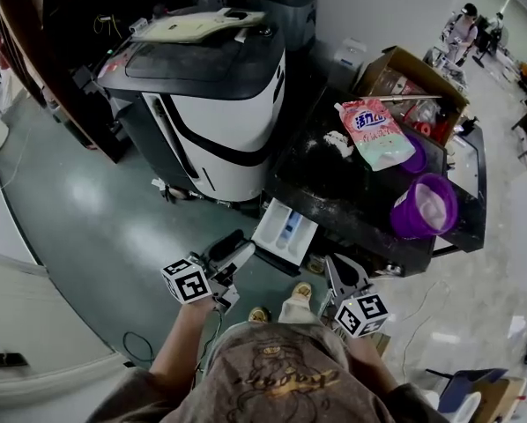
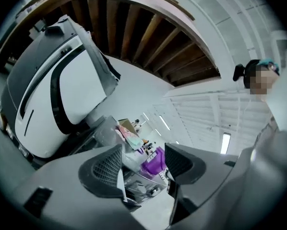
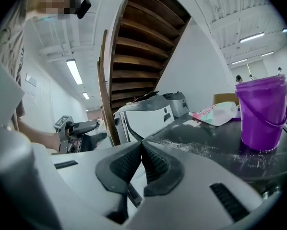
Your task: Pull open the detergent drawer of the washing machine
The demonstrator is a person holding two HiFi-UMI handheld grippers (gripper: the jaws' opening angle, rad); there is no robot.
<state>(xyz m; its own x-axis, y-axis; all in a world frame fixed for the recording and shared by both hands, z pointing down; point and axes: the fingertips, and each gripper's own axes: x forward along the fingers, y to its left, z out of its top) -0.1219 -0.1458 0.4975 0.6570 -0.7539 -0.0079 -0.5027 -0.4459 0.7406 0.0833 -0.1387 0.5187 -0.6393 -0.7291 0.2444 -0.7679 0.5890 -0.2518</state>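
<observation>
The washing machine (image 1: 334,203) has a dark, powder-dusted top. Its white detergent drawer (image 1: 284,230) stands pulled out at the front left corner, showing a blue compartment. My left gripper (image 1: 234,252) hovers just left of and below the drawer, apart from it. In the left gripper view this gripper (image 2: 143,162) is open with nothing between its pads. My right gripper (image 1: 339,273) is below the machine's front edge, to the right of the drawer. In the right gripper view its jaws (image 3: 142,150) are shut, tips together, holding nothing.
A purple bucket (image 1: 424,205) and a pink detergent bag (image 1: 375,130) rest on the machine's top. A larger white and grey machine (image 1: 211,104) stands to the left. A cardboard box (image 1: 413,82) is behind. People stand far back at the right.
</observation>
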